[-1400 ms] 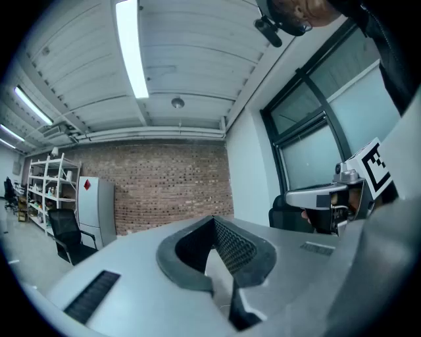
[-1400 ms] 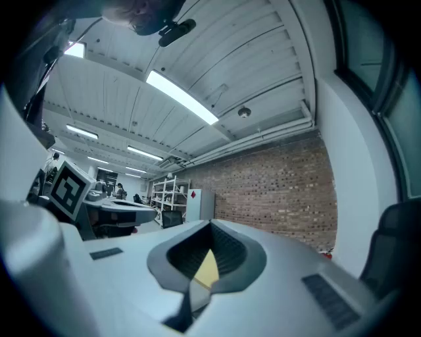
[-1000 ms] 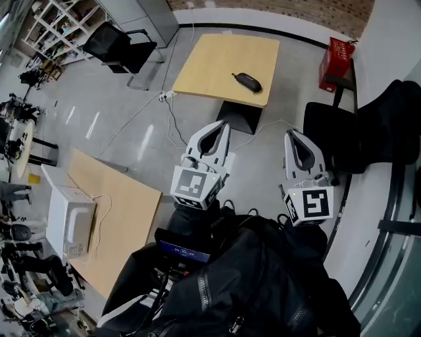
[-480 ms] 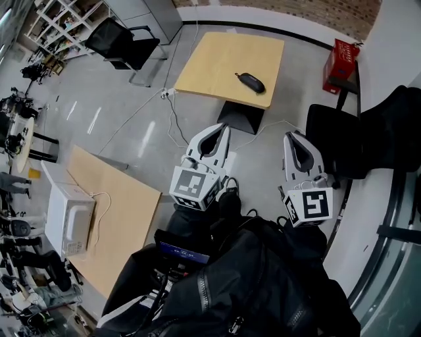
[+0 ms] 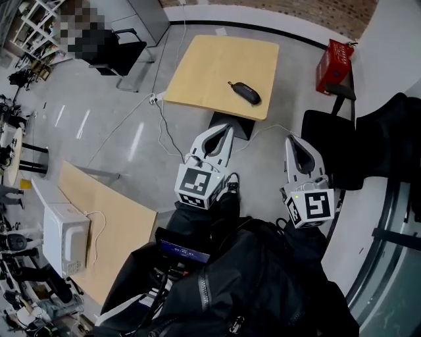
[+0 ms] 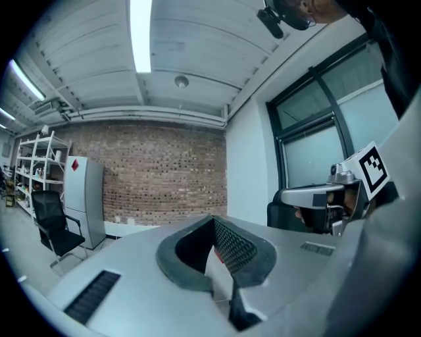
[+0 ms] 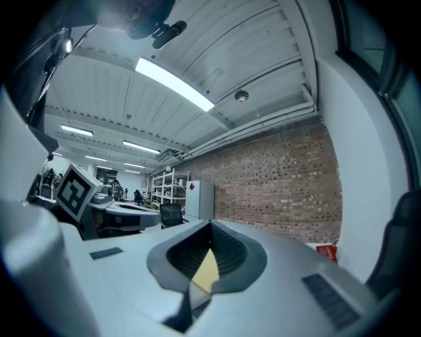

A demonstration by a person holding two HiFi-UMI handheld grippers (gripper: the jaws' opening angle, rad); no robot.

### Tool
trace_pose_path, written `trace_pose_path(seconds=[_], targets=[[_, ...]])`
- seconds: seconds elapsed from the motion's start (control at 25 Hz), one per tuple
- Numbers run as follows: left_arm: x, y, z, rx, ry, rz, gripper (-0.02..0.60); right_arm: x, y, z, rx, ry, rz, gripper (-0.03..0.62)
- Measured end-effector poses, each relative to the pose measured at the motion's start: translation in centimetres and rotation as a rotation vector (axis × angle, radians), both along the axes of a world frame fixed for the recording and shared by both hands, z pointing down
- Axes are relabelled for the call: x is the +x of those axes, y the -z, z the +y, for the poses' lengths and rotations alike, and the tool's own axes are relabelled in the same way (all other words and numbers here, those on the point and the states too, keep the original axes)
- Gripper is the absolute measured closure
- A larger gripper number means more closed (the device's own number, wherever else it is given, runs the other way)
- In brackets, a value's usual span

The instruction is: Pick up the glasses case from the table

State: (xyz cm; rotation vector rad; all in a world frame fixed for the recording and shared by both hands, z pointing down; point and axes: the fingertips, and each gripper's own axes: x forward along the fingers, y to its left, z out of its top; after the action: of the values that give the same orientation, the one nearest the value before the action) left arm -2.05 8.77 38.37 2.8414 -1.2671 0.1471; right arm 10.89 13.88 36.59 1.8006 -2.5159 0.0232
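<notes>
1. Nearest, well short of the table (image 5: 197,72), the person's black jacket (image 5: 250,283) fills the bottom of the head view.
2. The left gripper (image 5: 227,129) is held out short of the table's near edge, its tip seen against the table's dark base (image 5: 247,124). Its jaws meet at the tips, and its own view shows nothing between them, only the hollow behind the tips.
3. The right gripper (image 5: 294,140) is held short of the table's near right corner and clear of it. Its jaws are likewise fully closed on nothing.
4. A white cable (image 5: 162,125) trails over the floor off the table's near left corner.
5. The glasses case (image 5: 244,93) — dark and oblong — lies flat on the table top, close to the near edge and towards the right side, at a slant to that edge. Neither gripper touches it.
6. A black chair (image 5: 332,135) stands just right of the table's near right corner — a red box (image 5: 331,58) sits further along the table's right side.
7. A black office chair (image 5: 122,52) stands off the table's far left corner.
8. A brick wall (image 5: 263,8) runs past the table's far edge.
</notes>
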Motion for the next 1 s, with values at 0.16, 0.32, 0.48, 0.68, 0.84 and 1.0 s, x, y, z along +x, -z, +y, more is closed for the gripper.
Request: trace_pose_path(seconds=[0.16, 0.32, 0.48, 0.68, 0.84, 1.0], targets=[[-0.4, -1.2, -5.3, -0.037, -0.028, -0.025, 0.581, -0.9, -0.6, -5.8, -0.030, -0.004, 0.002, 0.589], [-1.7, -2.5, -10.6, -0.082, -0.027, -0.029, 0.581, -2.8, -1.3, -10.9, -0.063, 0.021, 0.019, 0.589], [-2.8, -4.3, -15.4, -0.128, -0.027, -0.029, 0.581, -3.5, -2.9, -15.6, -0.119, 0.008, 0.033, 0.589], [-2.9, -6.8, -20.2, -0.189, -0.052, -0.041, 0.581, -3.9, -4.6, -20.1, -0.167, -0.004, 0.056, 0.589], [-2.7, -8.2, -23.1, -0.219, -0.072, -0.041, 0.581, -4.0, -6.0, -22.8, -0.202, -0.012, 0.062, 0.591], [-2.4, -9.4, -25.1, -0.248, -0.088, -0.039, 0.581, -4.5, -6.8, -24.4, -0.214, 0.005, 0.061, 0.589]])
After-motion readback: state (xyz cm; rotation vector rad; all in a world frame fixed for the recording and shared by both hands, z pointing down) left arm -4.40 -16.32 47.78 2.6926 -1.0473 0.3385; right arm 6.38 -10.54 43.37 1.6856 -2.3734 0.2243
